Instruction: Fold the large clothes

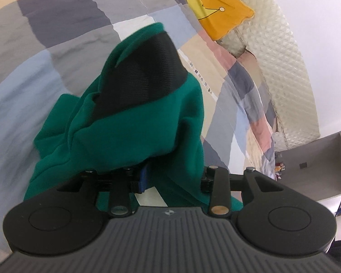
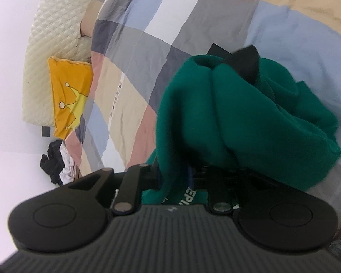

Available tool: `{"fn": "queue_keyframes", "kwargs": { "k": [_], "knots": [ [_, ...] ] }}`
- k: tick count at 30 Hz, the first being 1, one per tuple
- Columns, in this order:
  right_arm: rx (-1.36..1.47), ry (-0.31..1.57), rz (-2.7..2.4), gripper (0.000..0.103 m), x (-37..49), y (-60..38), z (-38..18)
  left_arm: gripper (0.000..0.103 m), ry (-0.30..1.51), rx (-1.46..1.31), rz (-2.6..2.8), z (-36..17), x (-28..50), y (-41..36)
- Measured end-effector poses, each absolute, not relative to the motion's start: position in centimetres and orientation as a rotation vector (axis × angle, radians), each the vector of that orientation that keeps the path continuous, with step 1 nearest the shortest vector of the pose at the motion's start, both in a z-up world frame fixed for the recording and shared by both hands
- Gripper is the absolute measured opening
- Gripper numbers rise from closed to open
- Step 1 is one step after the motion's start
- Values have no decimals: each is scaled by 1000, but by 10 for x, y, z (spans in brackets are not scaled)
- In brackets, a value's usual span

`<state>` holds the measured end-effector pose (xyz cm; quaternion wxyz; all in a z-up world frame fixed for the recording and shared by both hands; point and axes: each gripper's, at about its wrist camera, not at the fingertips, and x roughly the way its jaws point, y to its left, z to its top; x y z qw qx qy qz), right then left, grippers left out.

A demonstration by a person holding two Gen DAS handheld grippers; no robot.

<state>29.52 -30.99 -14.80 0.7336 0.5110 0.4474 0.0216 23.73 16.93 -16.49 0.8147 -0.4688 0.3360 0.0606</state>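
We grasp the green fleece garment (image 1: 129,132) with our left gripper (image 1: 147,68) at frame centre; our right gripper (image 2: 238,63) clenches the same garment (image 2: 238,118) above the checked bedspread (image 2: 147,45).

Yellow pillow (image 1: 218,6) on checked bedspread (image 1: 56,34)

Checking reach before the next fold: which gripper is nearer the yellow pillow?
Hard to tell. Both the left gripper and right gripper grip the green garment, apart from the yellow pillow.
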Motion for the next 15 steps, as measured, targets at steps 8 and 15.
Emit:
{"fn": "queue_keyframes", "kwargs": {
  "k": [8,15],
  "knots": [
    [1104,935,114,25,329,-305,-177,43,675,-939,102,-193,281,175],
    [1082,923,176,24,344,-309,-192,43,654,-894,64,-205,296,178]
  ]
}}
